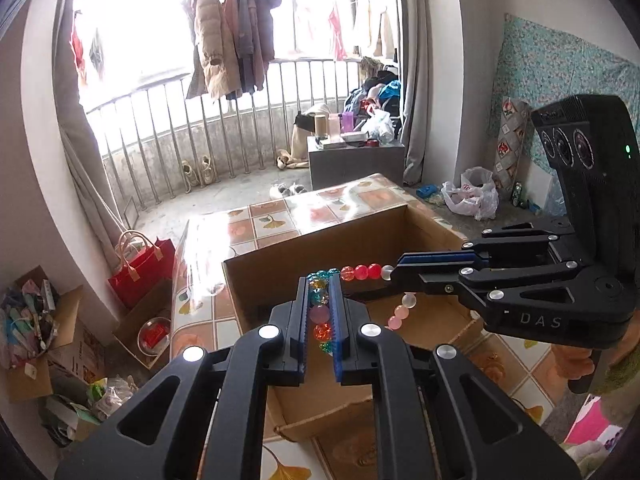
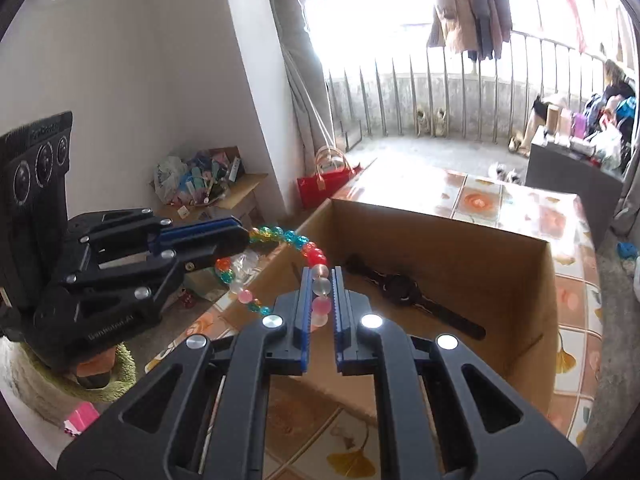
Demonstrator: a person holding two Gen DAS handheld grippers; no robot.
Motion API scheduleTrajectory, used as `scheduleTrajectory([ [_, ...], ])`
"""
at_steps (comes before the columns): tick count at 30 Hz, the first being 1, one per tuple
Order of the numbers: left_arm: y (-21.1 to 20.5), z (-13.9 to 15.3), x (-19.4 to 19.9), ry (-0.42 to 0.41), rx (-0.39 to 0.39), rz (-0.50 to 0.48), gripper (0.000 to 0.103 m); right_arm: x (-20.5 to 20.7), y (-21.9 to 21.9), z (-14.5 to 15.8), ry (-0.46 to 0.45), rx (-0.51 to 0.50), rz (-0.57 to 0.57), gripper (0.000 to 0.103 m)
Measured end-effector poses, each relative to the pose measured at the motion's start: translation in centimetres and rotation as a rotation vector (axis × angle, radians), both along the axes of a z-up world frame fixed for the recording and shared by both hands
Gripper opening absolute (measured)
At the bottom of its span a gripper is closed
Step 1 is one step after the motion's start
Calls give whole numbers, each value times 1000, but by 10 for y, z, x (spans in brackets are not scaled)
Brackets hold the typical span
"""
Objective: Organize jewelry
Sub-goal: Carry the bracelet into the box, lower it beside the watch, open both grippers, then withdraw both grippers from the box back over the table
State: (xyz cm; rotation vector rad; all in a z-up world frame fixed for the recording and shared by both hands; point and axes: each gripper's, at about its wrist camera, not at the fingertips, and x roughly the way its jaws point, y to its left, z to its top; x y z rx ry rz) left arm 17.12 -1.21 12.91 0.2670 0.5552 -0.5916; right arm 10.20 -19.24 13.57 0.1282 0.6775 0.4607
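A worktop (image 2: 520,208) covered in a glossy cloth of orange flower and ginkgo-leaf squares carries an open cardboard box (image 2: 460,248). Behind it a balcony railing (image 1: 224,148) stands in hard daylight, with coats (image 1: 230,36) hanging above it. A red bag (image 1: 138,268) sits on the floor beside the worktop, near a smaller carton of mixed clutter (image 1: 28,316).

Inside the box, on its bottom, lies a black wristwatch (image 2: 404,292), strap stretched out diagonally.

Above the near corner of the box both tools hold one beaded bracelet (image 1: 360,271) between them, clear of the box and the worktop. The left gripper (image 1: 322,312) has its fingers closed on the teal, yellow, pink and orange beads. The right gripper (image 2: 321,300) has its fingers closed on the frosted white and pink beads. From the left wrist view the upper run of red and clear beads bridges the gap from one tool to the other, while a lower loop of pale pink and white beads sags beneath the right tool. From the right wrist view the far side of the loop droops below the left tool's tips; whether it brushes the box rim there I cannot tell.

A fuzzy green sleeve (image 2: 116,364) shows under the left tool.
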Motion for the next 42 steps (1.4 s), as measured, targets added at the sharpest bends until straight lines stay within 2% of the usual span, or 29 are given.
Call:
scheduleTrajectory([
  [4,-18,-39,47,130,76,5,10,54,-5,-25,143,14,43,8],
  [5,-21,-51,55,158,97,8,10,69,-4,-37,203,15,60,8],
  [10,-33,-89,82,248,212,7,10,120,1,-87,441,20,124,8],
  [16,-44,-111,93,308,314,-6,10,150,12,-124,665,30,176,9],
  [21,-39,-113,94,330,330,7,11,161,8,-137,753,83,182,14],
  [22,-39,-113,97,333,327,11,11,161,6,-137,758,101,176,14],
  [26,-34,-106,102,336,291,32,11,156,-1,-129,701,125,147,27],
  [28,-26,-97,99,331,246,37,17,150,-6,-122,673,141,138,29],
  [30,-19,-86,93,307,211,49,28,141,-14,-111,628,169,120,35],
  [34,-2,-57,68,228,143,71,41,108,-30,-77,515,211,77,41],
  [35,3,-50,60,210,123,75,47,100,-37,-69,486,221,68,41],
  [39,25,-29,20,153,46,74,67,51,-61,-40,356,256,37,54],
  [42,37,-25,-11,135,10,60,76,4,-75,-27,274,262,16,65],
])
